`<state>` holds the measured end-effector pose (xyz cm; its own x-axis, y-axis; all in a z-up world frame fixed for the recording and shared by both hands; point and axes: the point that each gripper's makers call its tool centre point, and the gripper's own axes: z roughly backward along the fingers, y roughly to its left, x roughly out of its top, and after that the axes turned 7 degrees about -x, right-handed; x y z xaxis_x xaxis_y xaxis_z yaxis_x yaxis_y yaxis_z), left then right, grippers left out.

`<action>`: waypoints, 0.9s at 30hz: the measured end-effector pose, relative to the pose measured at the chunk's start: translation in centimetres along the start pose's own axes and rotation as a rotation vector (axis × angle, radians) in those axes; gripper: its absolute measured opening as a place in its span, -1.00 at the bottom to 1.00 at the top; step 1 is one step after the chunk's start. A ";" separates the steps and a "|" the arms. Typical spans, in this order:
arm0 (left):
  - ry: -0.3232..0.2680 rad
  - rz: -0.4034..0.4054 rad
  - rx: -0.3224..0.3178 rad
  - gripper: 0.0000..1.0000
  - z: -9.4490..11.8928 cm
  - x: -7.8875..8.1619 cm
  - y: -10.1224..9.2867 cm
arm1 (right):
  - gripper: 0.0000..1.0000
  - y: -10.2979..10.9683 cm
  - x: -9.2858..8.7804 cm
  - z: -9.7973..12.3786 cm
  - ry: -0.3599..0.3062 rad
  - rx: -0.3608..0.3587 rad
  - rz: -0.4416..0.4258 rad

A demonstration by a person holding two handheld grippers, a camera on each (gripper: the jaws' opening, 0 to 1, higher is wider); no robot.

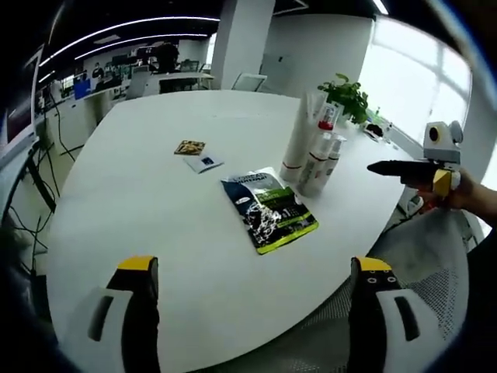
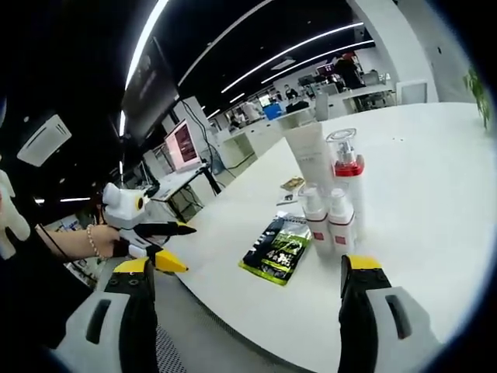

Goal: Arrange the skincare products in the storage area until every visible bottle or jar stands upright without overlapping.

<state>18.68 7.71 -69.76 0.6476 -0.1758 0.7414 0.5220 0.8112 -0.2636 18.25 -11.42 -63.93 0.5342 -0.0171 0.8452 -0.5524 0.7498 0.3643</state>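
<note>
Both tools are hanging off the near edge of the desk, and neither is gripping anything. The left tool is spread wide with only desk between its jaws. The right tool is just as wide, and it is framing the bottles from the other side.

The bottles are standing upright in a tight cluster toward the far right of the desk: a tall tube, a red-collared pump and two short sprays in front, all touching or nearly so. A green sachet is lying flat just beside them, with a small card and a brown packet further off. A plant is sitting behind the cluster.

The packing is where the risk is lying. Since the bottles are crowding each other, a wide-open jaw going in for one is likely to be nudging its neighbour, and the tall tube looks top-heavy enough to be toppling and taking the sprays with it. The cluster is also sitting fairly near the right edge, so a knocked bottle could be rolling off. The sachet is thin and slick-looking; pinching it flat could be sliding it into the sprays. With both tools working one small spot, they could also be colliding.
</note>
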 end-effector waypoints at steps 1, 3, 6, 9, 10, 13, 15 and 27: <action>-0.001 0.002 0.002 0.98 -0.1 0.1 0.1 | 0.99 0.0 0.0 -0.1 0.001 0.001 0.000; -0.003 0.009 0.004 0.98 -0.2 0.3 0.1 | 0.99 0.0 -0.1 -0.1 0.004 0.000 -0.001; 0.002 0.015 -0.002 0.98 -0.9 0.8 0.2 | 0.99 0.0 -0.2 -0.2 0.007 0.001 -0.001; 0.025 0.024 -0.009 0.98 -1.7 0.9 0.2 | 0.99 -0.1 -0.2 -0.2 0.005 0.000 -0.005; 0.026 0.021 -0.008 0.98 -1.9 1.1 0.1 | 0.99 -0.2 -0.2 -0.2 0.004 0.000 -0.004; 0.032 0.020 -0.002 0.98 -2.9 1.9 0.6 | 0.99 -0.2 -0.1 -0.2 0.001 0.000 -0.007; 0.034 0.017 0.001 0.98 -3.5 2.4 0.7 | 0.99 -0.2 -0.2 -0.2 0.001 0.000 -0.006; 0.064 0.010 0.040 0.91 -7.9 5.3 2.5 | 0.99 -0.4 -1.0 -0.4 0.020 -0.001 0.012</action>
<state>27.75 4.40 -71.34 0.6878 -0.2019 0.6972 0.4937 0.8343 -0.2454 18.17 -11.49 -65.09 0.5407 0.0052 0.8412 -0.5578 0.7508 0.3539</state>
